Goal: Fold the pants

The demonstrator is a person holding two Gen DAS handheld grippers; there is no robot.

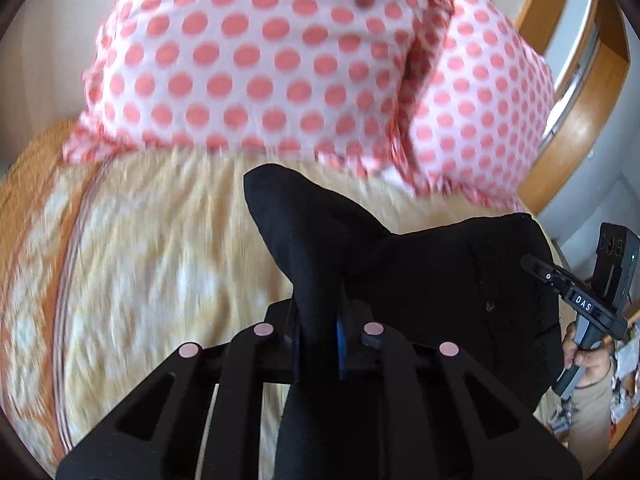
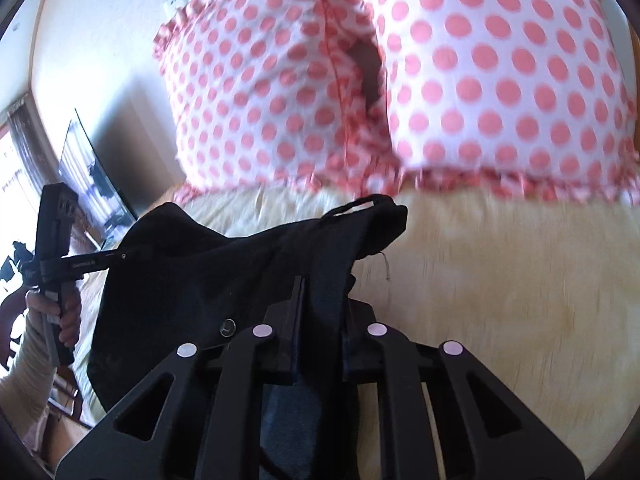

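The black pants (image 1: pixel 460 280) hang lifted above a yellow patterned bed. My left gripper (image 1: pixel 320 336) is shut on one corner of the pants, and the cloth sticks up past the fingers. My right gripper (image 2: pixel 320 320) is shut on another edge of the pants (image 2: pixel 224 272), near a small button. Each gripper shows in the other's view: the right one (image 1: pixel 536 268) at the far right, the left one (image 2: pixel 132 258) at the far left. The pants stretch between the two.
Two white pillows with pink dots (image 1: pixel 280 60) (image 2: pixel 480 80) lean at the head of the bed. The yellow bedspread (image 1: pixel 160 260) (image 2: pixel 500 300) lies below. A wooden frame (image 1: pixel 560 12) stands right; a dark screen (image 2: pixel 96 168) stands left.
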